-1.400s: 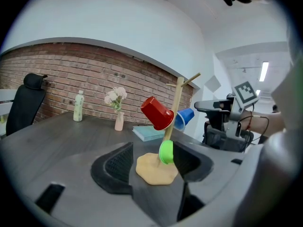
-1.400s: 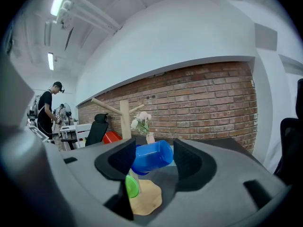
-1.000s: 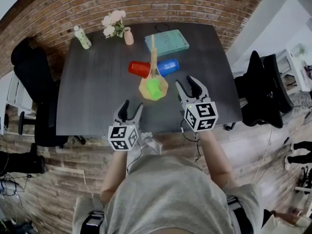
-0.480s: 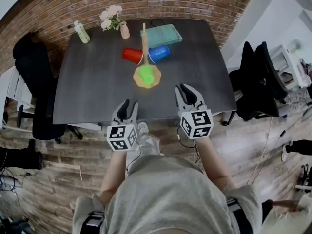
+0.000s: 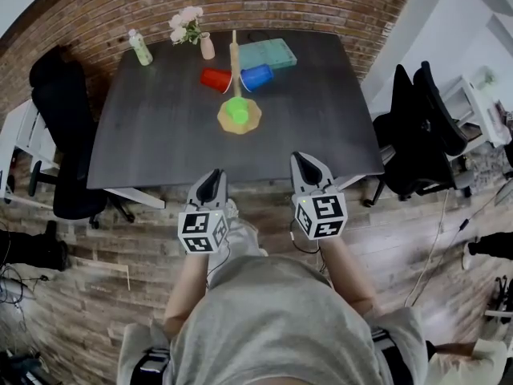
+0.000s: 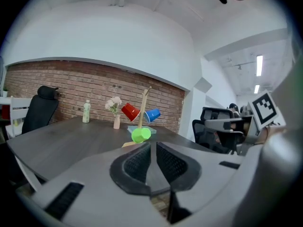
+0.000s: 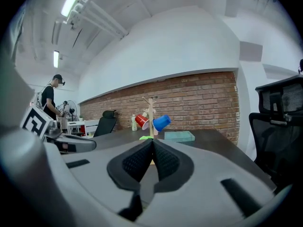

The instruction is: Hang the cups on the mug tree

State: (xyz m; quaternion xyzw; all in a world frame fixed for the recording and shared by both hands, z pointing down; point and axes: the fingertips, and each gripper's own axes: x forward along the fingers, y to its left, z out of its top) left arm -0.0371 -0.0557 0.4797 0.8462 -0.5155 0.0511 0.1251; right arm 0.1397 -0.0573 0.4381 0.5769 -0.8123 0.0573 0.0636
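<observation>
I see a brick wall (image 5: 120, 6) at the far side of the room, a wood floor (image 5: 120, 239) below, and a black chair (image 5: 60, 135) at the left with another chair (image 5: 421, 135) at the right. The dark table (image 5: 160, 143) fills the middle and is bare over most of its top. A teal book (image 5: 268, 53), a bottle (image 5: 140, 48) and a vase (image 5: 207, 48) sit along its far edge.

The tree (image 5: 235, 54) stands upright just far of the table's centre, its pole vertical on a round base. All three cups hang on it. The red cup (image 5: 215, 79) is on its left, the blue cup (image 5: 256, 77) is on its right, and the green cup (image 5: 236, 111) is low on the near side. No cup lies loose on the table, so I judge the hanging done.

Both grippers hang off the near edge of the table, over the floor and well apart from the tree. The tree lies straight ahead, slightly right of the left gripper (image 5: 215, 173) and to the far left of the right gripper (image 5: 304, 157), so the left one is a little nearer. The left gripper's jaws are closing, with a thin slit between them and nothing in it. The right gripper's jaws are pressed together and empty.
</observation>
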